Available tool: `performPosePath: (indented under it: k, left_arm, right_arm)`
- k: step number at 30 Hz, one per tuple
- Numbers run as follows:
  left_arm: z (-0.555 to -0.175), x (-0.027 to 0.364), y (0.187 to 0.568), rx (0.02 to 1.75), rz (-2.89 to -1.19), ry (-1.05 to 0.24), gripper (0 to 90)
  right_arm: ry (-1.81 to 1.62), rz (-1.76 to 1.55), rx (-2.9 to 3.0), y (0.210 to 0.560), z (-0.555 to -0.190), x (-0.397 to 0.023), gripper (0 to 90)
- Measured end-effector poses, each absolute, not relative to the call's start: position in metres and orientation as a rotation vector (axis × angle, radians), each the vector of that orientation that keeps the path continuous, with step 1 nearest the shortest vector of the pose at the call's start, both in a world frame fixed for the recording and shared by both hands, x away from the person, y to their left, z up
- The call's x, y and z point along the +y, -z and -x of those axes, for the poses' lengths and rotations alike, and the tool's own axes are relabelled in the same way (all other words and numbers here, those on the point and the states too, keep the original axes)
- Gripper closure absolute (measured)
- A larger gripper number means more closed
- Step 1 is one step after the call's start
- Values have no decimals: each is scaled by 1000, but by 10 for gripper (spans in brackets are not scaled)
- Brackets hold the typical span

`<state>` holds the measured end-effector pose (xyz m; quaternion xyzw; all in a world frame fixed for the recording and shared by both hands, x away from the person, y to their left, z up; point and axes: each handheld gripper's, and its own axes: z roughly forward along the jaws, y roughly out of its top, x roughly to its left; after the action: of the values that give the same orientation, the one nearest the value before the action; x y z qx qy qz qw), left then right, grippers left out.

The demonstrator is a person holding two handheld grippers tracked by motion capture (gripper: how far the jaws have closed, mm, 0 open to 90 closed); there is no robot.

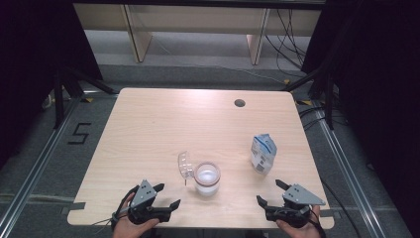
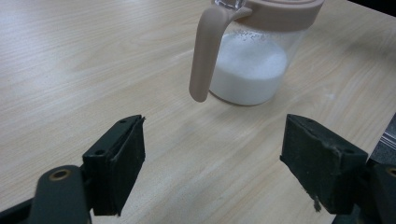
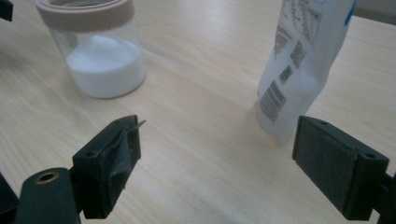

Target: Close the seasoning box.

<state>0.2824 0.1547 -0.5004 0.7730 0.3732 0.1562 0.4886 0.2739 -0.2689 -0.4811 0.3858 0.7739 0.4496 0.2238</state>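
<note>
- Two grippers at the near edge of a light wooden table point(image 1: 148, 124), one in each hand, both empty.
- Left gripper point(image 1: 166, 196) near the front-left corner, jaws spread wide with nothing between them, grey three-cornered plate on top, cable trailing off the table edge.
- Same left gripper point(image 2: 212, 161) in the left gripper view: black padded jaws far apart over bare wood, aimed at the jar just ahead, not touching it.
- Right gripper point(image 1: 270, 192) near the front-right corner, jaws likewise wide apart and holding nothing.
- Same right gripper point(image 3: 217, 154) in the right gripper view: gap between the jaws over bare tabletop, jar ahead to one side, pouch ahead to the other.
- Clear glass jar point(image 1: 206, 178) upright between the two grippers, a little nearer the left one, partly filled with white powder point(image 2: 247, 70).
- Beige ring point(image 3: 84, 11) around the jar mouth; beige strap point(image 2: 205, 51) hanging down the side facing the left gripper.
- Clear hinged lid point(image 1: 185, 163) flipped open, standing up beside the jar on its left.
- White and blue pouch point(image 1: 262, 152) upright, top folded, well to the right of the jar and just beyond the right gripper.
- Printed barcode and square codes on the pouch point(image 3: 299, 60) side facing the right gripper.
- Round cable hole point(image 1: 239, 103) near the far edge of the table.
</note>
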Motion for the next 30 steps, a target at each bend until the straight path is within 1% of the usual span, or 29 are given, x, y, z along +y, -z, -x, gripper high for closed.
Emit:
performPosePath:
  k: [8, 13, 15, 18, 19, 20, 22, 25, 26, 28, 30]
  left_arm:
    - [-283, 157, 499, 909, -1885, -397, 220]
    - [-283, 159, 495, 907, -1868, -395, 259]
    - [-283, 160, 493, 903, -1854, -385, 309]
    - [-285, 162, 489, 907, -1812, -354, 424]
    - [-287, 164, 487, 884, -1812, -356, 469]
    - [-286, 164, 485, 911, -1799, -344, 503]
    - [-288, 166, 483, 888, -1791, -339, 585]
    - [-285, 165, 476, 887, -1778, -368, 692]
    - [-287, 166, 475, 856, -1788, -383, 733]
    - [-286, 165, 472, 871, -1768, -392, 781]
    - [-287, 166, 469, 869, -1794, -403, 817]
  right_arm:
    - [-1222, -1049, 2158, 482, -270, -266, 162]
    - [-1220, -1029, 2186, 482, -267, -263, 162]
    - [-1221, -1020, 2180, 482, -265, -263, 162]
    - [-1218, -1037, 2187, 482, -263, -263, 163]
    - [-1226, -1015, 2184, 483, -264, -263, 163]
    - [-1243, -1037, 2186, 483, -263, -263, 164]
    - [-1226, -1031, 2176, 483, -262, -264, 167]
    - [-1230, -1053, 2167, 482, -260, -265, 171]
    - [-1228, -1086, 2162, 482, -258, -264, 172]
    - [-1231, -1078, 2169, 482, -259, -264, 171]
    - [-1225, -1044, 2166, 482, -260, -265, 173]
